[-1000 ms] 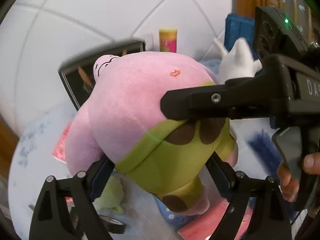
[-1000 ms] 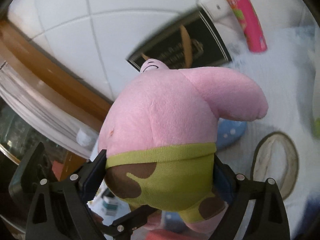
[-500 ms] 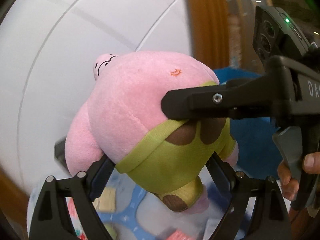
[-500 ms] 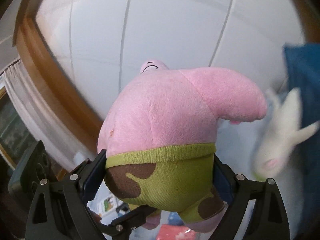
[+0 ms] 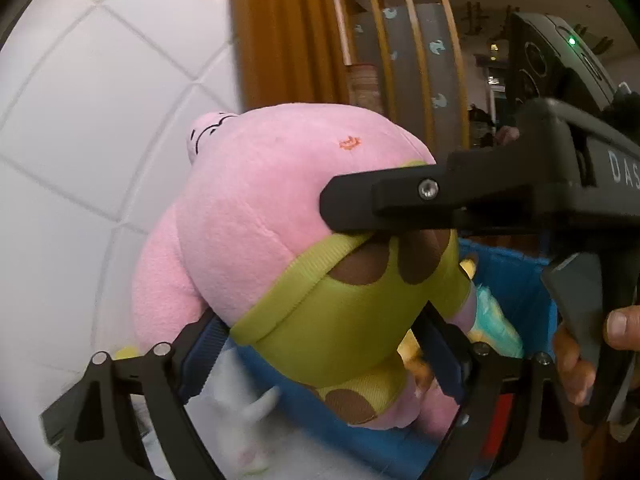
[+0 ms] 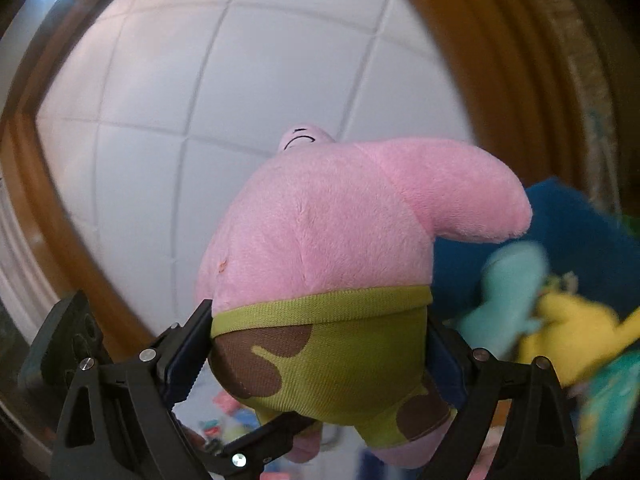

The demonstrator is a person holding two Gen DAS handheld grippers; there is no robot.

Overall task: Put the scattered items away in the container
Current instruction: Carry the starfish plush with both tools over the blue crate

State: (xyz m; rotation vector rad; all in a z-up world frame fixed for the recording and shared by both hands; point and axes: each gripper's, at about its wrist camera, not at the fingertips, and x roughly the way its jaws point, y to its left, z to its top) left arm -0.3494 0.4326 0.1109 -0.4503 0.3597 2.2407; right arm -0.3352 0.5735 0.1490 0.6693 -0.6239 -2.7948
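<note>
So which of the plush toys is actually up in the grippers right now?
The pink starfish plush in green spotted shorts: both the left gripper and right gripper clamp its shorts. The teal plush and yellow plush lie in the blue container.

A home room with toys, most likely a living or play area

White tiled floor (image 6: 248,92), a warm orange-brown wooden frame (image 5: 280,32), a slatted wooden screen (image 5: 400,32) with a dim room behind it, and a blue container (image 5: 516,280) that holds soft toys (image 6: 568,332) all suggest a household
</note>
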